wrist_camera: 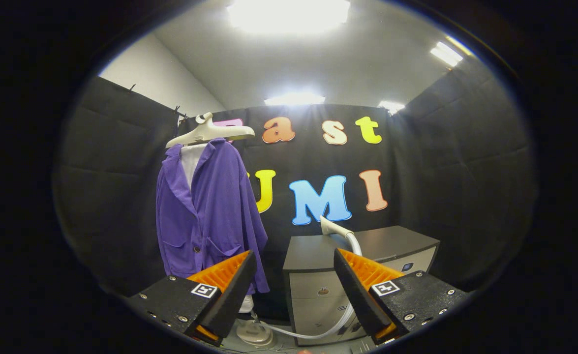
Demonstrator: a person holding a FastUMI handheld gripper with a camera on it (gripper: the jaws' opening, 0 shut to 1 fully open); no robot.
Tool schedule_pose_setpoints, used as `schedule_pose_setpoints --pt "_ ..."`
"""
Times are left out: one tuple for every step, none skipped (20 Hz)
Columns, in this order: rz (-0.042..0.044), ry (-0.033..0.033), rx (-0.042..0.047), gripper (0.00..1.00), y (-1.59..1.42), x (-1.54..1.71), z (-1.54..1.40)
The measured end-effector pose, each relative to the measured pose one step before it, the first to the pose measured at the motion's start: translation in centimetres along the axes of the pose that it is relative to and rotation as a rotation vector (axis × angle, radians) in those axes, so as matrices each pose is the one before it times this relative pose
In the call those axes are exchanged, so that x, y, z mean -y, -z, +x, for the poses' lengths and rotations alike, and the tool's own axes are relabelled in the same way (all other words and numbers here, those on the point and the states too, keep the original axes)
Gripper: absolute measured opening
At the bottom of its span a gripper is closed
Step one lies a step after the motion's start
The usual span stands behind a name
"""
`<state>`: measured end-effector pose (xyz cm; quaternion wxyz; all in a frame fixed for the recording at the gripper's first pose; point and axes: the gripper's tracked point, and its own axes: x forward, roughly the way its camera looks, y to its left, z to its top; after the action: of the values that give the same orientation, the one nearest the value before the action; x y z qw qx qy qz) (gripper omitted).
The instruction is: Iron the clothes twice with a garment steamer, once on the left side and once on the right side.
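Note:
A purple jacket hangs on a pale hanger at the top of a stand, beyond my left finger. The steamer head lies on the dark top of a grey cabinet, just beyond my right finger. Its pale hose runs down the cabinet front to a round base on the floor below the jacket. My gripper is open, with nothing between its fingers, and stands apart from both steamer head and jacket.
Black cloth walls close the booth at the back and both sides. The cabinet stands to the right of the hanging jacket, with a gap between them. Bright ceiling lights shine overhead.

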<state>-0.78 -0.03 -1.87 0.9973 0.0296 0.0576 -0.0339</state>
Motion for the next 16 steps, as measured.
schedule_pose_setpoints --pt "-0.00045 0.00434 0.00005 0.97 -0.052 0.148 -0.089" --pt "-0.00078 0.00408 0.00072 0.97 -0.028 0.255 -0.090" --pt "-0.00159 0.00379 0.00122 0.97 -0.084 0.161 0.002" --pt "-0.00268 0.00349 0.00064 0.97 -0.066 0.252 0.010" --pt "-0.00371 0.00337 0.00221 0.97 -0.166 0.151 0.041" --pt "-0.00454 0.00850 0.00127 0.97 -0.123 0.418 0.034" --pt "-0.00341 0.00802 -0.00193 0.97 -0.228 0.456 0.108" --pt "-0.00178 0.00759 -0.00119 0.97 -0.090 0.437 0.033" --pt "-0.00132 0.00758 -0.00062 0.97 -0.270 0.445 0.136" --pt "-0.00217 0.00446 0.00099 0.97 -0.324 0.456 0.218" --pt "-0.00327 0.00867 -0.00003 0.97 -0.345 0.539 0.336" --pt "-0.00318 0.00569 -0.00246 0.97 -0.178 0.648 0.423" --pt "-0.00358 0.00250 -0.00053 0.97 -0.318 0.503 0.631" --pt "-0.00392 -0.00103 -0.00276 0.97 -0.167 0.544 0.728" --pt "0.00057 -0.00622 -0.00622 0.97 -0.164 0.503 0.920" --pt "0.00627 -0.00365 -0.00777 0.97 -0.028 0.604 0.912"
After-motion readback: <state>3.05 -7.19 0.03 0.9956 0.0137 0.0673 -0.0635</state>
